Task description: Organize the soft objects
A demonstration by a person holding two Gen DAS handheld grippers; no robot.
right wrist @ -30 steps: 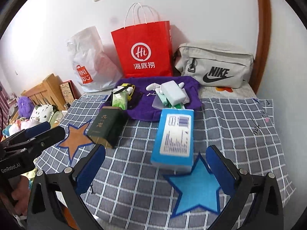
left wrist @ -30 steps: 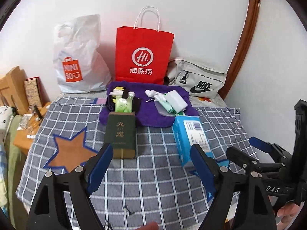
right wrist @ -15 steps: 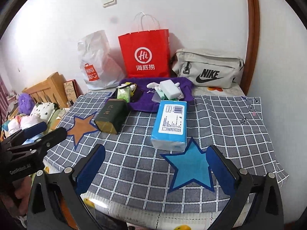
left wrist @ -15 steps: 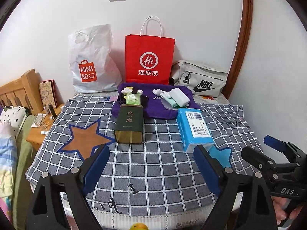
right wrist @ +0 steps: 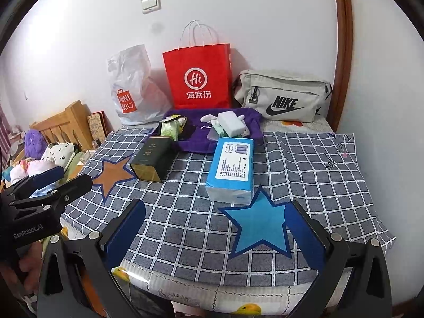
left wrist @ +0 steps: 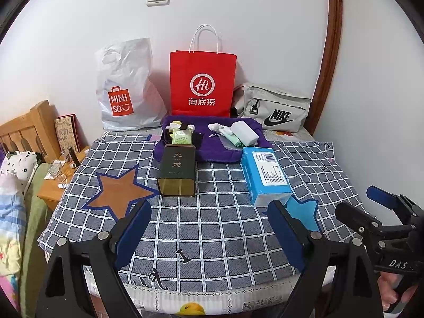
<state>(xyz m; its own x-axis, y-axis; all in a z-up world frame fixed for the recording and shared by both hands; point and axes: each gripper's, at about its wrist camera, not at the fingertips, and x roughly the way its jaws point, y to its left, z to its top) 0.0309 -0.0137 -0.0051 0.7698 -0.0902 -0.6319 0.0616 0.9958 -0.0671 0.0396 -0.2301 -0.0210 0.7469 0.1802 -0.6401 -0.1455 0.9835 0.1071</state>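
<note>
left wrist view showed the whole setup from the near edge of the checked tablecloth [left wrist: 212,228]. going left to right: a wooden headboard [left wrist: 29,129] off the table's left side, then a white miniso bag [left wrist: 124,87] against the wall, a red paper bag [left wrist: 202,79] next to it, and a grey nike pouch [left wrist: 275,108] on the far right. just in front of the bags sat a purple towel [left wrist: 212,145] with the soft stuff piled on it, a green packet [left wrist: 181,137] on its left part and white socks [left wrist: 220,128] plus a folded white cloth [left wrist: 245,132] on its right part. a dark green tin [left wrist: 177,169] lay touching the towel's front edge, and a blue tissue pack [left wrist: 266,176] lay to the right of it, also right at the towel. the left gripper [left wrist: 209,228] hung over the near edge with its jaws spread wide, they'd just been opening a bit more, nothing between them. right wrist view had the right gripper [right wrist: 214,228] spread wide too, empty, well short of the towel, with a blue star [right wrist: 261,230] on the cloth between its fingers.
</note>
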